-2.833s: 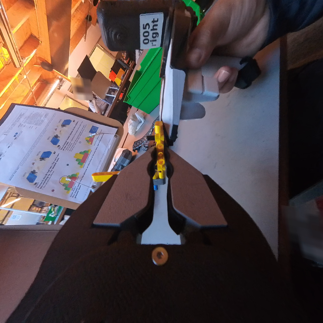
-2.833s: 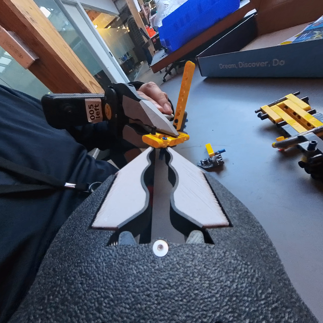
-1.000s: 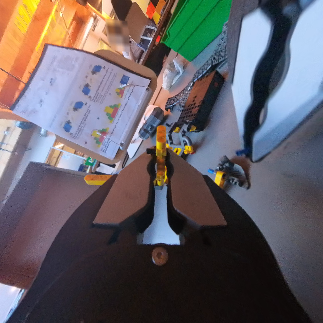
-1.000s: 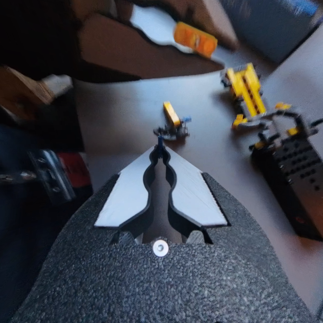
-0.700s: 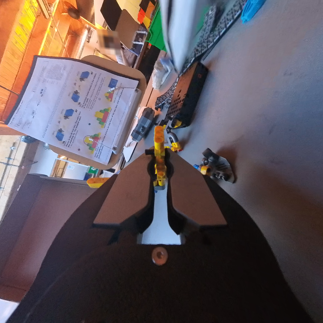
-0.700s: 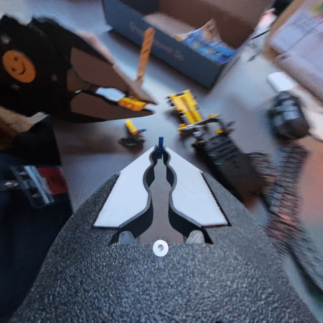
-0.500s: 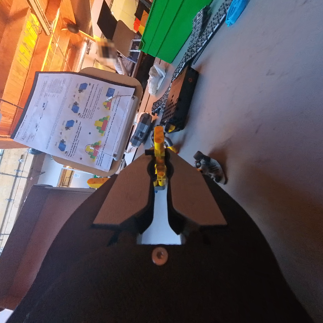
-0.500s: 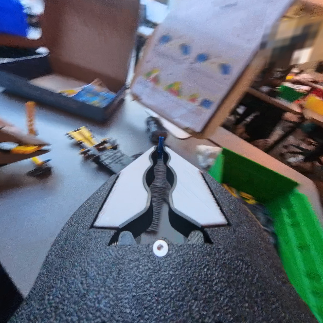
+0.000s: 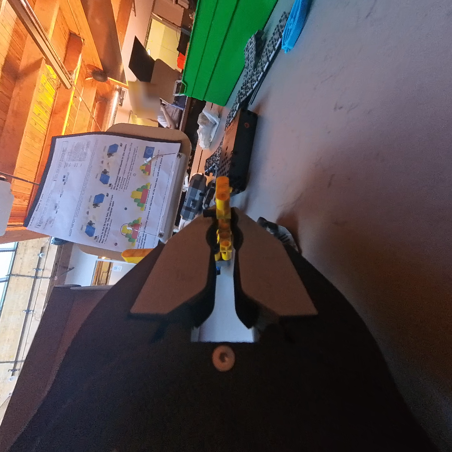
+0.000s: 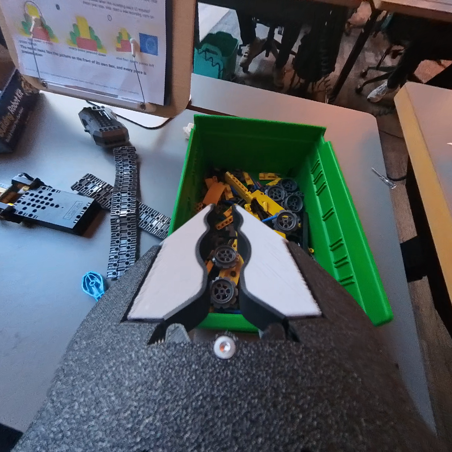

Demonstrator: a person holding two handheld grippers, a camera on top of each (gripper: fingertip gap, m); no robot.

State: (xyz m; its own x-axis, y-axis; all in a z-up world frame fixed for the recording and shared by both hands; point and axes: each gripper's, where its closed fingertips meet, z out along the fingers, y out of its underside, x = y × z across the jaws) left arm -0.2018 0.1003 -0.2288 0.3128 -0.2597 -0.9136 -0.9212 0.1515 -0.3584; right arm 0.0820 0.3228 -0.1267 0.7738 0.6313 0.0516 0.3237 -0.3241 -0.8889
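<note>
Right gripper (image 10: 222, 208) now over green bin (image 10: 340, 244)

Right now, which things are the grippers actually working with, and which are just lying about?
At the grippers:
left gripper, shut on yellow beam piece
right gripper, open, pointing into green bin of loose parts

Lying about:
black track strips
black perforated block
small blue piece
instruction sheet on its stand

Yellow beam assy (image 9: 223, 221) clamped in left jaws, upright.
</note>
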